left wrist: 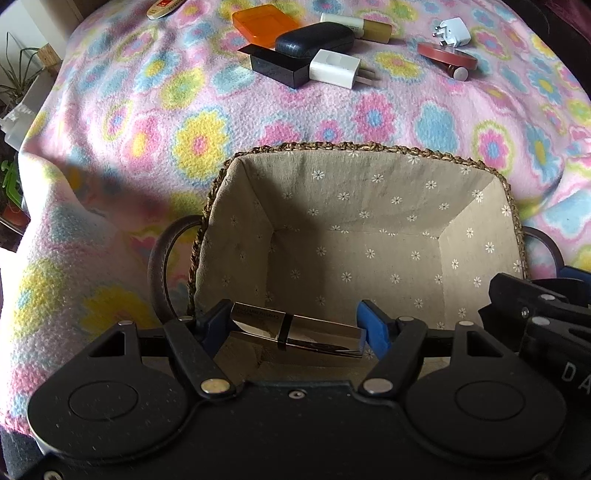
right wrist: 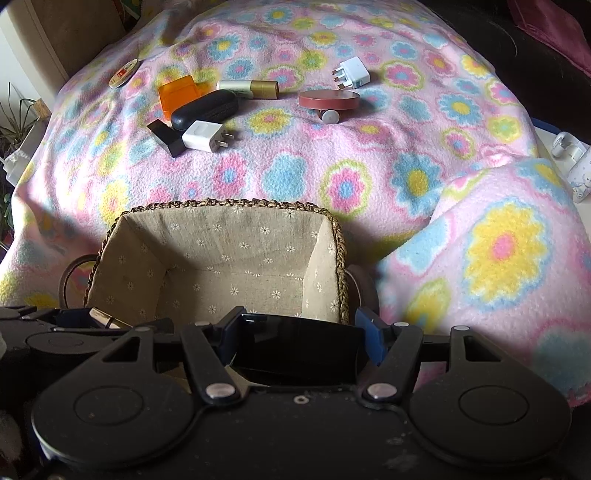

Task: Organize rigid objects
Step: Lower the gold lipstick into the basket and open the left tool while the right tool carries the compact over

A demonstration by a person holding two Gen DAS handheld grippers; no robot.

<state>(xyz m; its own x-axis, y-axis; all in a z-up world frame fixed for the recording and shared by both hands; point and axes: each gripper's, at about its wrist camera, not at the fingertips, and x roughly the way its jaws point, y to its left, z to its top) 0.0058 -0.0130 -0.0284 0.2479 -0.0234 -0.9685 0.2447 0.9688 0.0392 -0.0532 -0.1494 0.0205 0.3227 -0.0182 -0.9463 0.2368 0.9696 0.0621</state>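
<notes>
My left gripper (left wrist: 295, 326) is shut on a shiny metallic lipstick tube (left wrist: 297, 334), held crosswise over the near edge of a fabric-lined wicker basket (left wrist: 354, 147). My right gripper (right wrist: 299, 338) is shut on a glossy black box (right wrist: 299, 350) over the basket's near rim (right wrist: 229, 202); the left gripper's tube shows in the right wrist view (right wrist: 105, 317). Further back on the floral blanket lie an orange case (left wrist: 264, 24), a dark glasses case (left wrist: 314, 38), a black box (left wrist: 277, 64), a white charger (left wrist: 334, 68), a gold-white tube (left wrist: 356, 26), a red round mirror (left wrist: 447, 55) and a white plug (left wrist: 454, 33).
The basket has dark loop handles on both sides (left wrist: 162, 258). A small oval item (left wrist: 162, 7) lies at the far left of the blanket. Potted plants (left wrist: 14, 81) stand off the left edge. White objects (right wrist: 572, 158) sit beyond the blanket's right edge.
</notes>
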